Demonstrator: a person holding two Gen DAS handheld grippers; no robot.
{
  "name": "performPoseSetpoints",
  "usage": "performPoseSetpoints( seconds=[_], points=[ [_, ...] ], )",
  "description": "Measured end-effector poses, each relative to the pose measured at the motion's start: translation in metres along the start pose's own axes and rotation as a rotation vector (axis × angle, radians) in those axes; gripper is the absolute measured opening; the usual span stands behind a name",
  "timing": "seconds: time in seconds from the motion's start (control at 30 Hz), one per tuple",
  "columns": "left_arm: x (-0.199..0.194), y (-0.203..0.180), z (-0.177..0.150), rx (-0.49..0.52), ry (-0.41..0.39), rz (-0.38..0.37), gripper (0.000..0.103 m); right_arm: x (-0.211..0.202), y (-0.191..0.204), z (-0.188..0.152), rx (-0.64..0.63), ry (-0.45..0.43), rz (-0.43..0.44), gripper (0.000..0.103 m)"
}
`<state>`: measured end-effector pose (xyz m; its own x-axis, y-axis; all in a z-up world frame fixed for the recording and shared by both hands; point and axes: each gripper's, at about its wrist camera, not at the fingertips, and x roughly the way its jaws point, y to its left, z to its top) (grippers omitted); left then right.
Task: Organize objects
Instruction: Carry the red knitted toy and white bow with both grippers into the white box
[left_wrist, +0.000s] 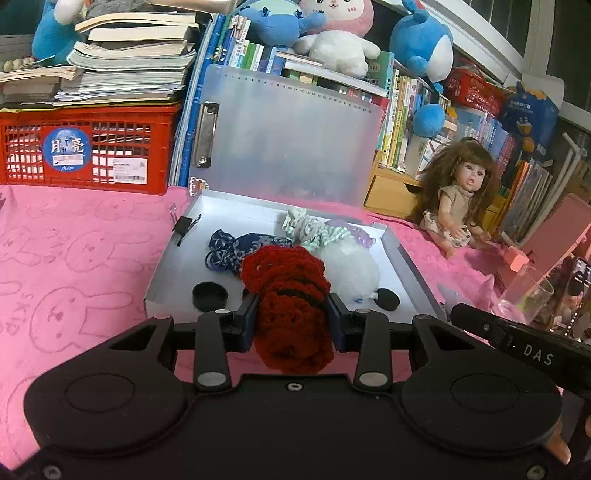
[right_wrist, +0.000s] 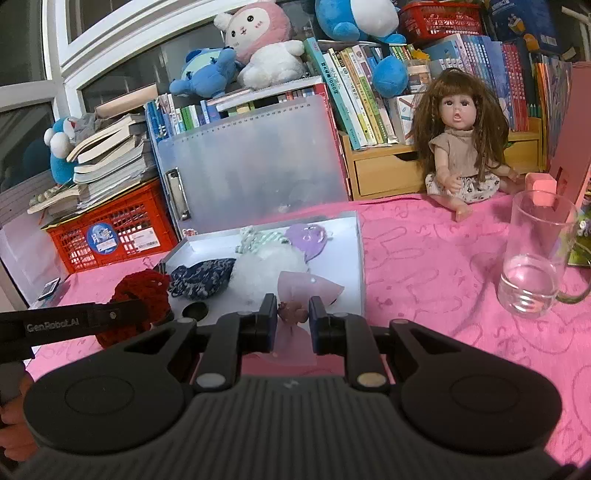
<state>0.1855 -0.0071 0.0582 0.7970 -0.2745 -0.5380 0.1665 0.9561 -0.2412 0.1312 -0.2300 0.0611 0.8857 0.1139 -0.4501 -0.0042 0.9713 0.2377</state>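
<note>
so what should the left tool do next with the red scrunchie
Probably carry it forward over the box and let go. The left tool is shut on the red scrunchie at the box's near edge, and the other hair pieces, like the blue scrunchie, already lie inside.

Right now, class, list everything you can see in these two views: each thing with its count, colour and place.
red crocheted scrunchie: one, red, in the left gripper.
pink bow: one, pink, in the right gripper.
case: one, white, open on the pink cloth.
navy scrunchie: one, in case.
white pom-pom: one, in case.
doll: one, brown-haired, sitting right of case.
glass: one, clear, far right.
crate: one, red, back left.
left hand-held gripper: black, shut.
right hand-held gripper: black, shut.
</note>
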Motion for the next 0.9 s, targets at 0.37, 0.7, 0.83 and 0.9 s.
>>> performPoseSetpoints(
  seconds=[0.37,0.7,0.83,0.9],
  points=[
    [0.033,-0.002,0.005,0.008,0.023,0.034,0.036,0.017,-0.016,0.010,0.038,-0.008,0.002,0.022],
    [0.053,0.008,0.018,-0.021,0.050,0.032,0.036,0.038,-0.041,0.030,0.109,0.014,0.020,0.022],
    [0.062,0.015,0.024,-0.060,0.060,0.025,0.036,0.048,-0.046,0.034,0.138,0.033,0.039,0.023],
    [0.066,0.017,0.024,-0.078,0.062,0.022,0.036,0.053,-0.046,0.032,0.157,0.050,0.050,0.023]
  ],
)
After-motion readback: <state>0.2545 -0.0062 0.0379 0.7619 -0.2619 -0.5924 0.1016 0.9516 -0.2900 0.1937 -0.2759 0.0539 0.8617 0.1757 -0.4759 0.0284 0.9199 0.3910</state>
